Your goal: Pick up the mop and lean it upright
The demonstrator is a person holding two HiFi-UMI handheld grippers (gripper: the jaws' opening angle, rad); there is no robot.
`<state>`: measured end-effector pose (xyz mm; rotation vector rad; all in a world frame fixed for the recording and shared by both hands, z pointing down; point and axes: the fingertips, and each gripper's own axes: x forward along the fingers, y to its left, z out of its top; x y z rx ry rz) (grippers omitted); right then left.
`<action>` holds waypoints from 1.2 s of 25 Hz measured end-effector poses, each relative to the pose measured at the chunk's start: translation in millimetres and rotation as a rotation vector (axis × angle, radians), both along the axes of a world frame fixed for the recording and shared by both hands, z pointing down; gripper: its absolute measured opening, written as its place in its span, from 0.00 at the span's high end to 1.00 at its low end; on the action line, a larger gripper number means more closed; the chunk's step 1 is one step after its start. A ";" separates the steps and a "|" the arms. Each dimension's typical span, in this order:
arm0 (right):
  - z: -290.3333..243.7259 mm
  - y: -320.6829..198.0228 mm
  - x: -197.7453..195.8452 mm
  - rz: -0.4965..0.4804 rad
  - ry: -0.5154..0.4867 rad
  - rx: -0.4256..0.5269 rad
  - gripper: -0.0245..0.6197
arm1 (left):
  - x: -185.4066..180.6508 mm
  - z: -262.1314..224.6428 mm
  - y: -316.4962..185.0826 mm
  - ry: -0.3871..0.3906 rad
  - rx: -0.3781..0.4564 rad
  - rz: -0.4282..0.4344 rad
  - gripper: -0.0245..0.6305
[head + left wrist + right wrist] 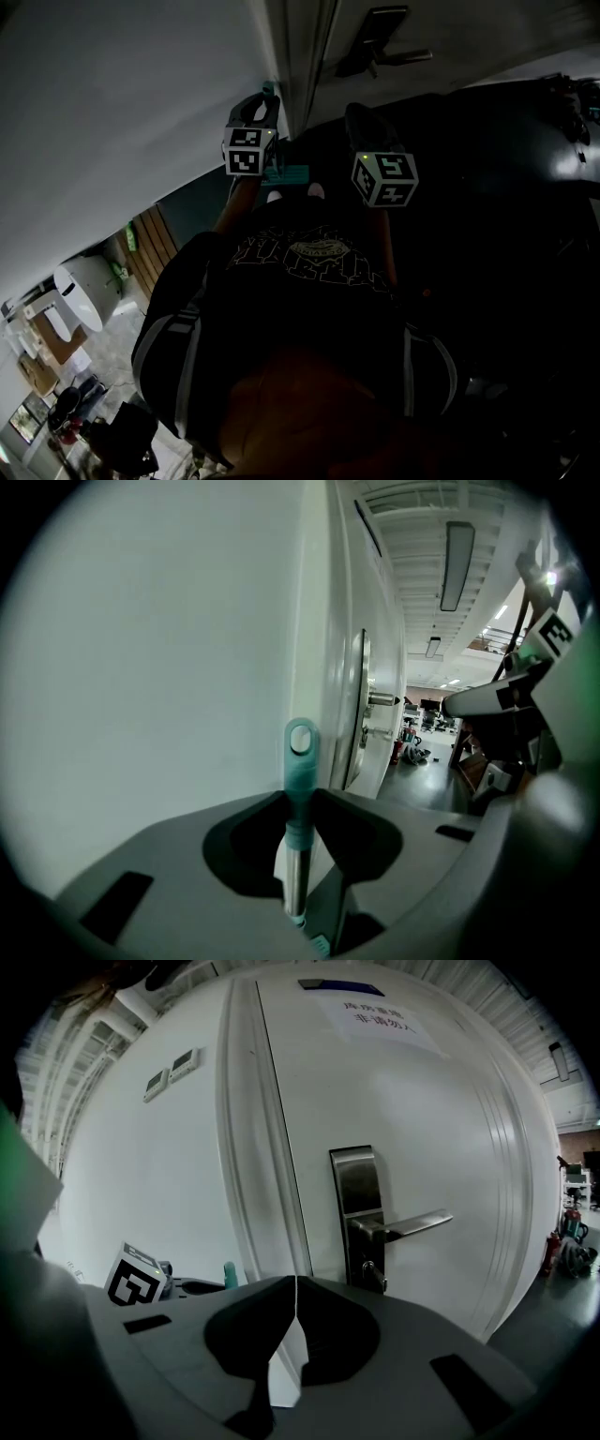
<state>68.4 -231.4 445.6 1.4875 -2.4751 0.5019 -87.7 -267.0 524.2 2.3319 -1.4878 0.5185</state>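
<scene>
Left tongs [300, 801] clasp the mop handle [301, 757]; right tongs [295, 1282] clenched empty; door notice [380, 1018] illegible

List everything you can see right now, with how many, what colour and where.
mop handle: one, teal tip on a metal shaft, by the door frame
door: one, white, right of the wall
lever handle: one, silver, on the door
paper notice: one, white, top of the door
wall: one, white, left of the door
wall panels: two, pale, high on the wall
left claw: one, grey, closed on the mop handle
right claw: one, grey, jaws together, empty, facing the door
marker cubes: two, black and white, one on each claw
</scene>
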 end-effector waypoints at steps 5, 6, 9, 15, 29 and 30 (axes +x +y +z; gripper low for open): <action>3.3 4.0 -9.2 -0.045 0.001 -0.005 0.93 | -3.1 -3.0 16.1 0.002 0.015 -0.021 0.74; 4.2 4.8 -11.7 -0.054 0.001 -0.006 0.93 | -3.0 -3.3 19.0 0.002 0.018 -0.021 0.74; 4.9 7.9 -20.4 -0.085 0.003 -0.005 0.93 | -3.7 -4.7 28.4 0.001 0.024 -0.027 0.74; 5.9 10.0 -35.5 -0.143 0.005 -0.004 0.93 | -6.2 -7.7 46.3 0.002 0.034 -0.049 0.74; 11.1 18.8 -65.7 -0.252 0.004 -0.010 0.93 | -5.8 -11.4 92.3 0.021 0.049 -0.067 0.74; 11.8 19.6 -67.2 -0.258 0.005 -0.011 0.93 | -5.7 -11.5 95.6 0.023 0.050 -0.066 0.74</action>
